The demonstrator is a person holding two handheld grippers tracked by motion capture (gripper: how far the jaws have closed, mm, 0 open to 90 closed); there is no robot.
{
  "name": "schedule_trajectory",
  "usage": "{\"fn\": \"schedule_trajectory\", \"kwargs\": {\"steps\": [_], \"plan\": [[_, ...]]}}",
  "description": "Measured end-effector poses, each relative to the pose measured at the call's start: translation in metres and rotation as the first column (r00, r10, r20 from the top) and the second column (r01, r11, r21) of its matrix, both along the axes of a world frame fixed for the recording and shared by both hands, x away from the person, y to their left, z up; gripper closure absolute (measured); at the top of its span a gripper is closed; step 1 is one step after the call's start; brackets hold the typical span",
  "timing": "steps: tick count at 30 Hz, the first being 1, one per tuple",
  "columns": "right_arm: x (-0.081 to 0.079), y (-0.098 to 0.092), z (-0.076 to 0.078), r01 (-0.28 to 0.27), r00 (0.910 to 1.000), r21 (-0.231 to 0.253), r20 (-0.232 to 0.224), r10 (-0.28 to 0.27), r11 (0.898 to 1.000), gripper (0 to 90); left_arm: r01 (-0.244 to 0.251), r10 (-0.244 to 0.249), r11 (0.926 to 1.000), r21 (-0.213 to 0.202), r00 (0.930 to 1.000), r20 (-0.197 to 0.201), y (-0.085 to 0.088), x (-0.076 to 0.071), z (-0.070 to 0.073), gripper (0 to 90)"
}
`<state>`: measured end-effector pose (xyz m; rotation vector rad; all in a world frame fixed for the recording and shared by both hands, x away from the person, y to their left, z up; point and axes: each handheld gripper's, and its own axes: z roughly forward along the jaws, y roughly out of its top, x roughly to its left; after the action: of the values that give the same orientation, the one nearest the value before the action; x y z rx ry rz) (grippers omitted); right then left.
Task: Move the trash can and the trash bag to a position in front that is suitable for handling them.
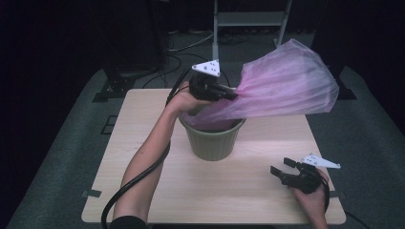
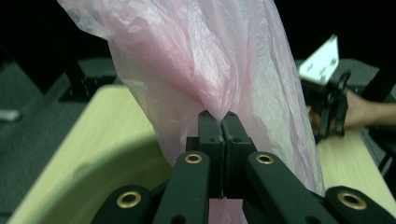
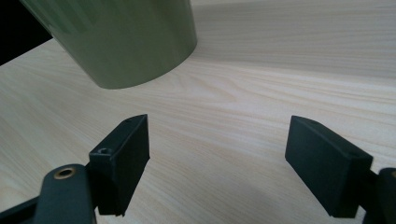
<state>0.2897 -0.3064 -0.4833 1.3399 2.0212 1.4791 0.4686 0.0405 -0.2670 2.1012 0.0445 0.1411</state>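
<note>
Left gripper (image 1: pixel 228 92) raised over table centre, fingers (image 2: pixel 211 133) clamped together. Right gripper (image 1: pixel 282 168) low, fingers (image 3: pixel 126 161) spread.

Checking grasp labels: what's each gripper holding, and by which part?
Left gripper is shut on a pinched fold of the pink plastic bag, above the green bin. Right gripper is open over the table, holding nothing.

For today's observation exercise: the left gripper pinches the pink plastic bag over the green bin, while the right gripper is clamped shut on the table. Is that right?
Not quite. The right gripper stands open with nothing between its jaws, as the right gripper view shows. The left gripper does pinch the pink plastic bag over the green bin.
</note>
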Motion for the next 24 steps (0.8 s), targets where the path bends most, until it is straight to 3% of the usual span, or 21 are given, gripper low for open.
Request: {"fn": "schedule_trajectory", "kwargs": {"steps": [5, 9, 15, 20, 24], "plan": [[0.0, 0.002, 0.0, -0.005, 1.0, -0.002, -0.003, 0.005, 1.0, 21.0, -0.042, 0.043, 0.9962, 0.077, 0.9988, -0.021, 0.009, -0.001, -0.017, 85.9], [0.001, 0.004, 0.0, -0.007, 1.0, -0.005, -0.004, 0.007, 1.0, 21.0, -0.056, 0.059, 0.9914, 0.119, 0.998, -0.024, 0.013, -0.006, -0.015, 84.3], [0.001, 0.007, 0.0, -0.014, 0.9999, -0.017, -0.004, 0.014, 1.0, 20.9, -0.104, 0.114, 0.9718, 0.211, 0.9929, -0.034, 0.015, -0.011, -0.009, 76.0], [0.001, 0.006, 0.0, -0.014, 0.9999, -0.016, -0.004, 0.014, 1.0, 21.0, -0.132, 0.151, 0.9586, 0.252, 0.9868, -0.058, 0.023, -0.014, -0.009, 66.4], [0.001, 0.006, 0.0, -0.012, 0.9999, -0.015, -0.007, 0.012, 1.0, 20.9, -0.168, 0.189, 0.9538, 0.249, 0.9798, -0.064, 0.037, -0.016, -0.01, 60.7]]}}
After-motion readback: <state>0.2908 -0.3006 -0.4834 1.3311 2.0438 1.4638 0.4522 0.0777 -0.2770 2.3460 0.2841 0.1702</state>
